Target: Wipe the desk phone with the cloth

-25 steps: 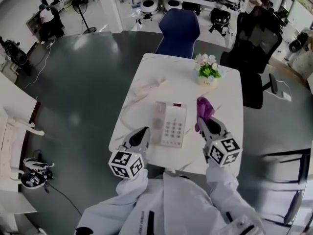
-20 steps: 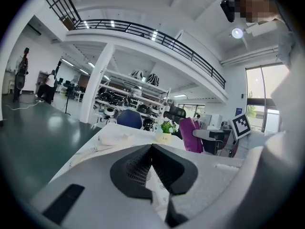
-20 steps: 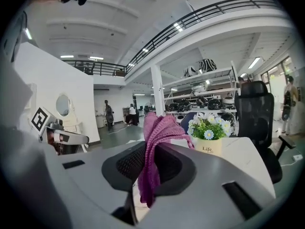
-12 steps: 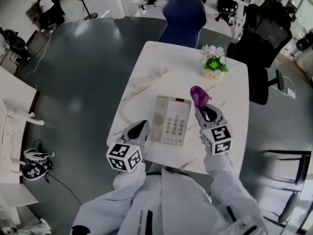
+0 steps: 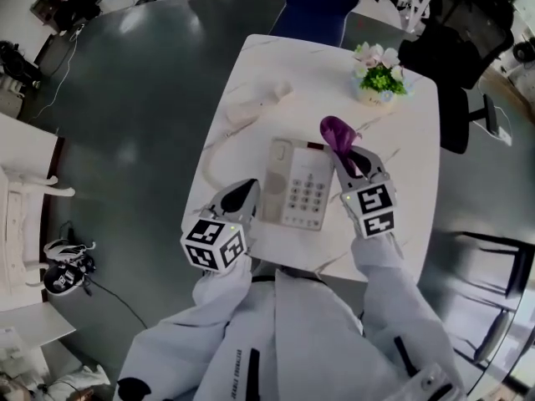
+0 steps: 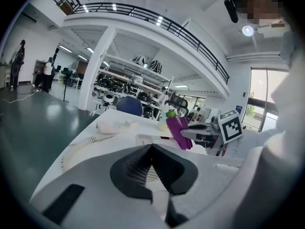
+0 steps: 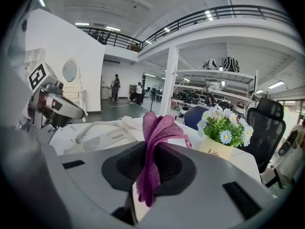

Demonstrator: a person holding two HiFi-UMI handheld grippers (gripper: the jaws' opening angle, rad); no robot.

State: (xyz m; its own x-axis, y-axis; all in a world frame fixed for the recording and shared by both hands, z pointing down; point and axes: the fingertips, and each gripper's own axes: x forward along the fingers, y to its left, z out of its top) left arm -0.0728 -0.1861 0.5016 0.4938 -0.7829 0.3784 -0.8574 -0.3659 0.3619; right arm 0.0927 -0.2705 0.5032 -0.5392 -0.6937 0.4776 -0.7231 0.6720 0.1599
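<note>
Your right gripper (image 5: 353,164) pinches the cloth (image 5: 336,132), soft and floppy, by one bunched end; your left gripper (image 5: 242,197), clenched empty, could steady the probably light desk phone (image 5: 303,192) at its edge.

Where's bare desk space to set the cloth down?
Bare: the far strip between handset and flower pot, and the stretch from the right gripper out to the table edge. Crowded: left of the phone, with the cord and left gripper.
</note>
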